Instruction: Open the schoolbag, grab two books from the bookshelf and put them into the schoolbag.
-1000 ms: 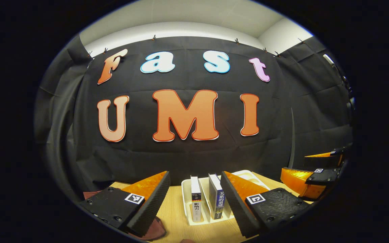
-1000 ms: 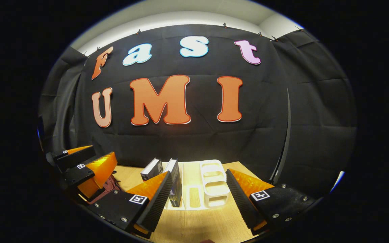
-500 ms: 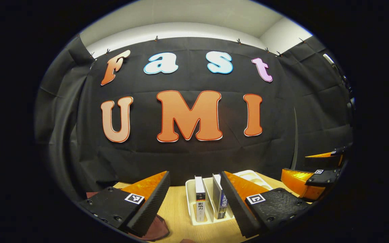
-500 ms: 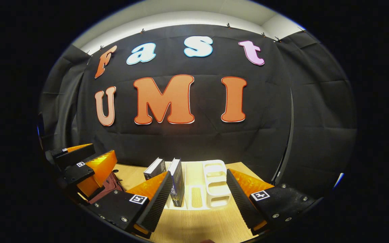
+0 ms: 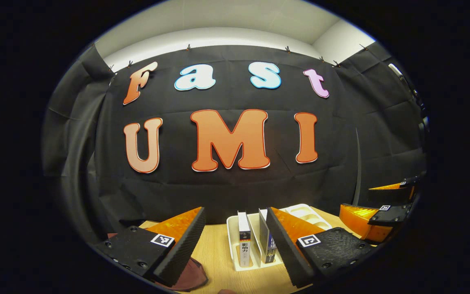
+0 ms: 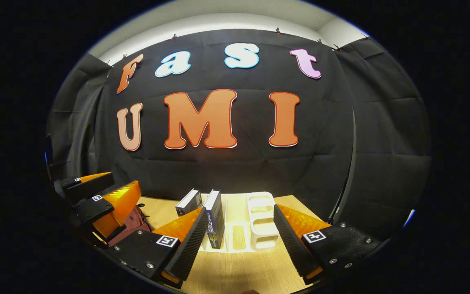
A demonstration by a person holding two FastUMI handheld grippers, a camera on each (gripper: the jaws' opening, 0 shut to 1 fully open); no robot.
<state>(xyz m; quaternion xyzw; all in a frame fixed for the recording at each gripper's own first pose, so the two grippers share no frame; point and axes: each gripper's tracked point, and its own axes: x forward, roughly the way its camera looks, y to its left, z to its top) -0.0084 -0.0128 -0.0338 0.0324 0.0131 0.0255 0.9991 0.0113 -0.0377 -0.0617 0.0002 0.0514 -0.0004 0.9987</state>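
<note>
Two books stand upright in a white bookshelf rack (image 5: 235, 249) on the wooden table: a white-spined book (image 5: 244, 239) and a dark blue book (image 5: 267, 241). My left gripper (image 5: 235, 241) hangs open in front of them with nothing between its fingers. A dark red schoolbag (image 5: 192, 277) lies at the lower left under its left finger. In the right gripper view the blue book (image 6: 215, 218) and the white-spined book (image 6: 189, 202) stand in the rack (image 6: 259, 222); my right gripper (image 6: 239, 239) is open and empty. The schoolbag (image 6: 131, 226) lies at the left.
The other gripper (image 5: 375, 214) shows at the right edge of the left gripper view, and the left one (image 6: 104, 202) at the left of the right gripper view. Black cloth walls close the table's back and sides. Bare wooden tabletop (image 6: 239, 273) lies in front of the rack.
Both views have drifted slightly to the left, so the rack and books sit a little further right in frame. Both grippers stay open.
</note>
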